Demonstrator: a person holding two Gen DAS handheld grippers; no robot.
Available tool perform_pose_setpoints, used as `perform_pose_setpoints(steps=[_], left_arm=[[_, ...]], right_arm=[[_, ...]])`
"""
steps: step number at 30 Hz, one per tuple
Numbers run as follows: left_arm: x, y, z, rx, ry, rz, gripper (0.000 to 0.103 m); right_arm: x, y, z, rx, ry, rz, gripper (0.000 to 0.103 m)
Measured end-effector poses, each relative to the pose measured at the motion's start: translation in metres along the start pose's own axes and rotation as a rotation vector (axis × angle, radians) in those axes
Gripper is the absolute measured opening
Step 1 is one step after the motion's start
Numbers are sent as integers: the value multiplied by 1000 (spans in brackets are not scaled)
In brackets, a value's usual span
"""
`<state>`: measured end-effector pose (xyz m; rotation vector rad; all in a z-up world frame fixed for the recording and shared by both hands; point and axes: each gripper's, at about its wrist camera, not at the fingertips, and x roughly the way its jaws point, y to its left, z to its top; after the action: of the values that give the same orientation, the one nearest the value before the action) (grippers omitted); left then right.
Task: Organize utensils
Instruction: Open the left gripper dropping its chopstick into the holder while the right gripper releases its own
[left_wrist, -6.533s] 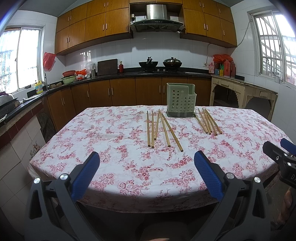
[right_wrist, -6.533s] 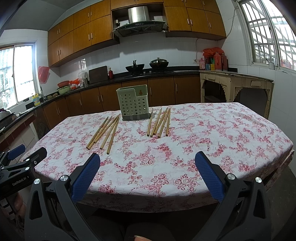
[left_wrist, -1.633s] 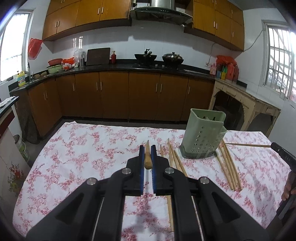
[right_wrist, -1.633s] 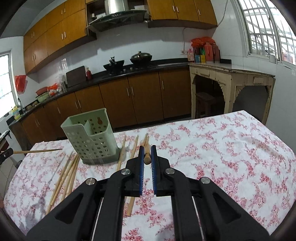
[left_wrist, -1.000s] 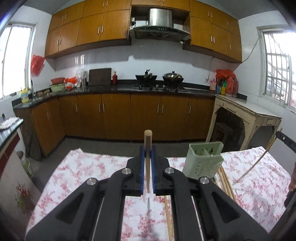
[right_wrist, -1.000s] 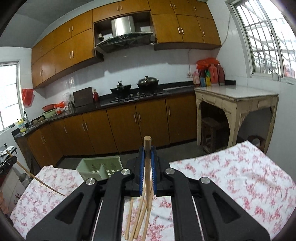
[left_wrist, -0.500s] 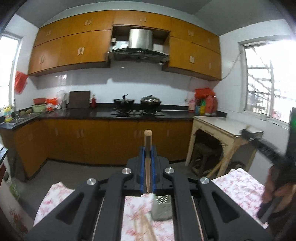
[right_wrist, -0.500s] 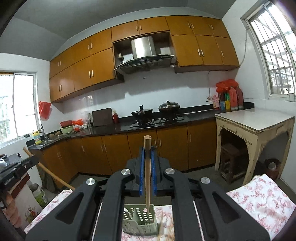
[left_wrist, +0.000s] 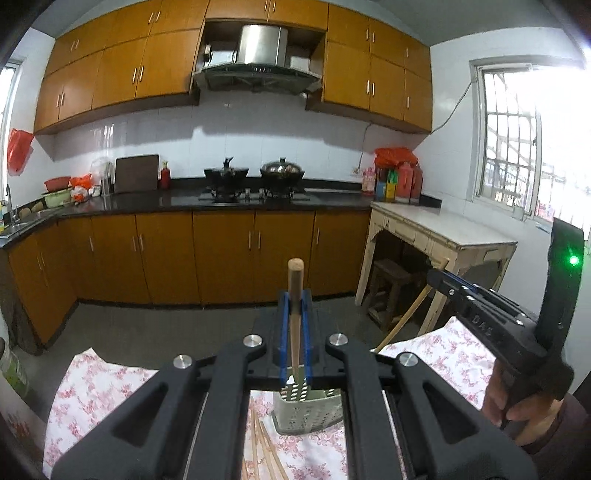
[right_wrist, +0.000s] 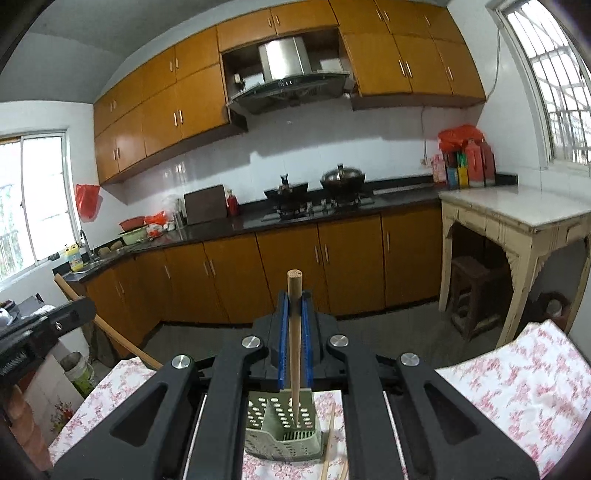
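My left gripper (left_wrist: 294, 306) is shut on a wooden chopstick (left_wrist: 295, 295) held upright, tip down over the green perforated utensil holder (left_wrist: 306, 410). My right gripper (right_wrist: 294, 306) is shut on another wooden chopstick (right_wrist: 294, 332), also upright, its tip inside the holder (right_wrist: 282, 432). The right gripper with its chopstick also shows at the right of the left wrist view (left_wrist: 436, 280). The left gripper shows at the left edge of the right wrist view (right_wrist: 74, 306). More chopsticks (left_wrist: 264, 450) lie on the floral tablecloth (left_wrist: 96, 391) beside the holder.
Loose chopsticks (right_wrist: 328, 443) lie right of the holder on the tablecloth (right_wrist: 517, 387). Kitchen counters with a stove and pots (left_wrist: 255, 173) stand behind. A pale side table (right_wrist: 517, 214) stands at the right.
Both grippers have risen and tilted so the chopsticks point down over the holder. The right chopstick's tip now sits inside the holder. Both stay shut.
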<state>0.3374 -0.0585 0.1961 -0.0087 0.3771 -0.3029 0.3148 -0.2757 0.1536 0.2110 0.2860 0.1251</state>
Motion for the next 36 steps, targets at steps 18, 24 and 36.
perform_pose_setpoints(steps=[18, 24, 36], left_arm=[[37, 26, -37, -46, 130, 29, 22], [18, 38, -33, -71, 104, 55, 32], [-56, 53, -50, -90, 8, 99, 41]], right_arm=[[20, -3, -15, 20, 133, -19, 9], [6, 1, -6, 12, 106, -31, 10], [-68, -13, -10, 21, 2, -38, 26]])
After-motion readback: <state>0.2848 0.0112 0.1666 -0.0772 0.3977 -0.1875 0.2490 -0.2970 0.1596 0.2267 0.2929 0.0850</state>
